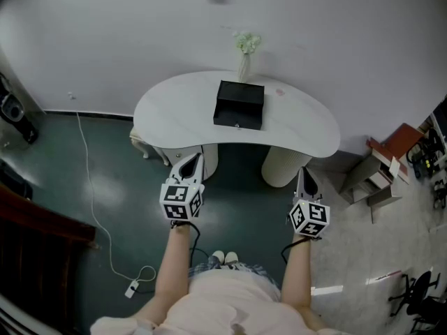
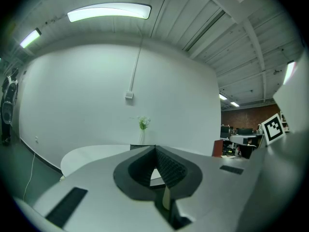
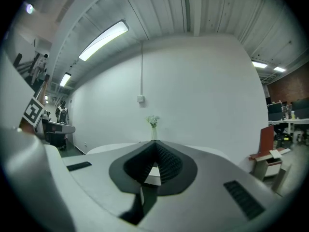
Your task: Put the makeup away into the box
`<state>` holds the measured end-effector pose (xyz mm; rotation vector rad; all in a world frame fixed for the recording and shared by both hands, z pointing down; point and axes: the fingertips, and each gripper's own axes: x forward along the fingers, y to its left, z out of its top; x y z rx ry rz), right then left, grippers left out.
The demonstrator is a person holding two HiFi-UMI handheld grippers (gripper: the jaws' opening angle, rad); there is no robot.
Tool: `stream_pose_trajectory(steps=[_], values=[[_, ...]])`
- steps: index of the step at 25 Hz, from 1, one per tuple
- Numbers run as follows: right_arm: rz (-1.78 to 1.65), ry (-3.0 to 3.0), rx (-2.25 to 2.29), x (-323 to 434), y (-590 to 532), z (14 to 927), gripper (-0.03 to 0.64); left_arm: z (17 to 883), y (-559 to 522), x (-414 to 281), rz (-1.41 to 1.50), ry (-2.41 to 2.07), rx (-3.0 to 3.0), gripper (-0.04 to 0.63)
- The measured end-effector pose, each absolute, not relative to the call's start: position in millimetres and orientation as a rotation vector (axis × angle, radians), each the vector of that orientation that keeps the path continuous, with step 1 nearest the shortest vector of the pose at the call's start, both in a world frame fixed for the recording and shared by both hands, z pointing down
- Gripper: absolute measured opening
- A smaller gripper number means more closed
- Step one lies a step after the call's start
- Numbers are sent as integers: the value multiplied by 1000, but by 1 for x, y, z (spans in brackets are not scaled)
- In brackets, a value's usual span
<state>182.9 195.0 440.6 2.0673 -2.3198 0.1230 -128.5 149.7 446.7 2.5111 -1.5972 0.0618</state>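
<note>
The white, kidney-shaped worktop (image 1: 174,110) stands against the wall, its long axis running left to right across the head view. The black box (image 1: 239,105) sits about midway along it, closer to the far edge than the near one. It looks open at the top, and its slightly longer side follows the worktop's length. Just behind it at the far edge is a slim vase (image 1: 244,65) of pale flowers.

Both tools are short of the near edge, over the floor, and point roughly level at the worktop. The left hand-held gripper (image 1: 190,165) has its jaws pressed together with nothing between them, as its own view shows. The right hand-held gripper (image 1: 305,180) is likewise closed and empty.

I cannot find any makeup on the worktop. A faint spot (image 1: 279,91) right of the box is too small to name.

The box lies ahead of both tools, between their lines of aim: forward and to the right of the left one, forward and to the left of the right one. The left looks somewhat nearer, so I judge it the likelier to reach the box first.
</note>
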Motion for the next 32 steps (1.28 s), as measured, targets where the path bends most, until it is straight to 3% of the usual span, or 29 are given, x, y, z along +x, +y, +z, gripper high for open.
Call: stream_pose_trajectory(steps=[13,21,23,28,32], values=[[144,-2372,2068,178,199,445,15,453,154,-125,82,-1584,2513,25],[164,-2485,2052,168,199,433,281,455,155,-126,96,-1582,2511,25],[163,-2494,2063,166,198,434,379,457,155,-127,98,-1582,2508,25],[304,-2492,2008,157,190,454,469,458,153,-129,98,-1581,2505,25],[324,-2455,2014,153,188,462,477,457,151,-135,100,-1580,2522,25]])
